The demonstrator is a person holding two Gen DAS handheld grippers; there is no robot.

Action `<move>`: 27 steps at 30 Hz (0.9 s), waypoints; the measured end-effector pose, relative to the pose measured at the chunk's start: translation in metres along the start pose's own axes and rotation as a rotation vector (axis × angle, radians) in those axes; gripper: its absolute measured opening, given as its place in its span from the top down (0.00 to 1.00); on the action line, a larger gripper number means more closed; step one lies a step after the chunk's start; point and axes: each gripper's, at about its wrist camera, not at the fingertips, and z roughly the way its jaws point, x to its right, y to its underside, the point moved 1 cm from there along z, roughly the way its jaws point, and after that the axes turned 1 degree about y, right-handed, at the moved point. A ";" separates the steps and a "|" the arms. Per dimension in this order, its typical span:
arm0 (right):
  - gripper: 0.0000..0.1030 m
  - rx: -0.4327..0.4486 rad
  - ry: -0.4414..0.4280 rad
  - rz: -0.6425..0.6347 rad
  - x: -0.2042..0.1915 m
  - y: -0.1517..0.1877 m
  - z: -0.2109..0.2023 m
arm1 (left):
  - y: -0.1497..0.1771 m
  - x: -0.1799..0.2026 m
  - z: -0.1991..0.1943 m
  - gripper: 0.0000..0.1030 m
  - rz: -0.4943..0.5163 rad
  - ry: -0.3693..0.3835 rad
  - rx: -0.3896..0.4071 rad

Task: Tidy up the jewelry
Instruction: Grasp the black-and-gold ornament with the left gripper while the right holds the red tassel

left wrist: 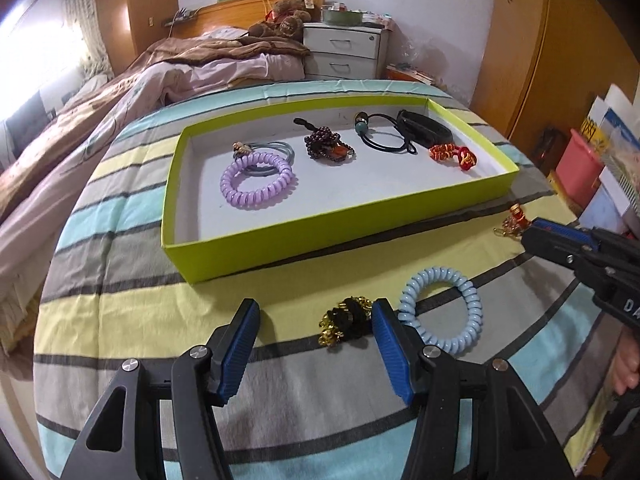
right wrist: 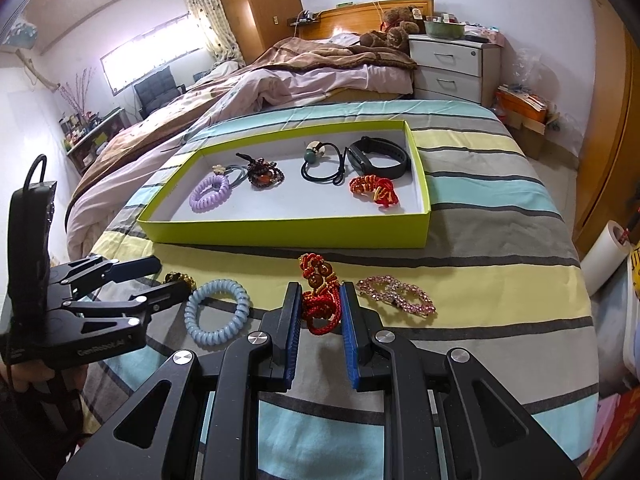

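Note:
A lime-green tray lies on the striped bedspread and holds several pieces: a purple coil tie, a dark bead bracelet, a black cord tie, a black band and a red knot. My left gripper is open, low over the cloth, with a black-and-gold scrunchie by its right finger. A blue coil tie lies beside it. My right gripper is partly closed around a red knotted cord bracelet. A pink crystal bracelet lies to its right.
An unmade bed and a white nightstand stand behind the tray. A wooden wardrobe is at the right. Boxes and a pink bin sit past the right edge of the bedspread.

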 end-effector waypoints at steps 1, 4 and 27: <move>0.81 0.001 0.000 0.002 0.000 0.000 0.000 | 0.000 0.001 0.000 0.44 0.006 -0.004 0.000; 0.81 0.002 -0.001 0.004 0.001 0.000 -0.001 | 0.001 0.001 -0.001 0.47 0.008 -0.001 0.007; 0.81 0.008 0.005 -0.001 -0.002 -0.002 -0.004 | 0.004 -0.009 -0.013 0.78 -0.054 0.046 0.045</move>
